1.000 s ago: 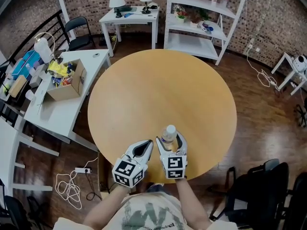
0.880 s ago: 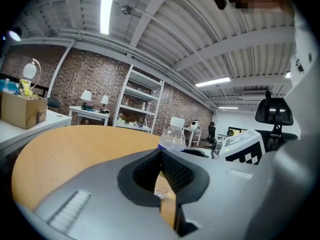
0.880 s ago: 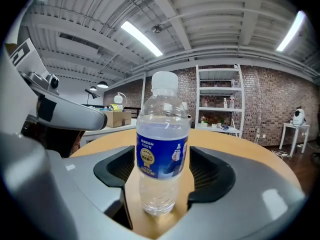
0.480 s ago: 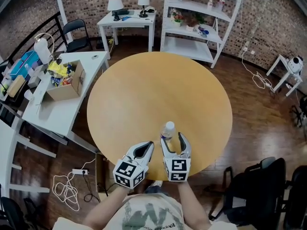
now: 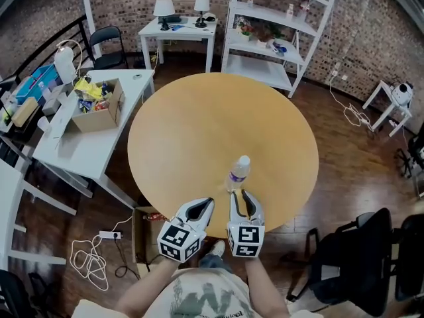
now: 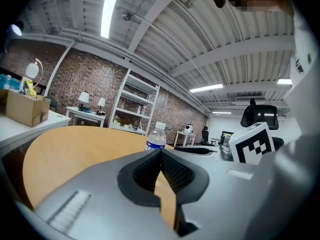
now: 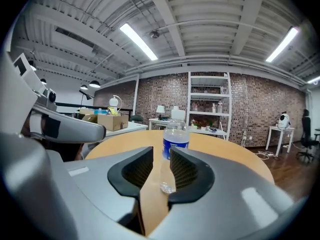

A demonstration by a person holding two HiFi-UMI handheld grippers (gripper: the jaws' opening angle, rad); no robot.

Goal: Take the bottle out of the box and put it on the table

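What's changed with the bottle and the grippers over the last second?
The right gripper drew back toward the person, leaving the bottle that stood between its jaws; they have just been closing, with nothing between them. The left gripper, shut, drew back too. The bottle stays upright on the round table.

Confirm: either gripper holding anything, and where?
Nothing held. The bottle stands free on the table beyond the right gripper, whose empty jaws have just been closing; left gripper shut, empty.

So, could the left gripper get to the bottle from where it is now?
Probably yes: the bottle stands upright on the table ahead of the left gripper with nothing between them, though its shut jaws must open first.
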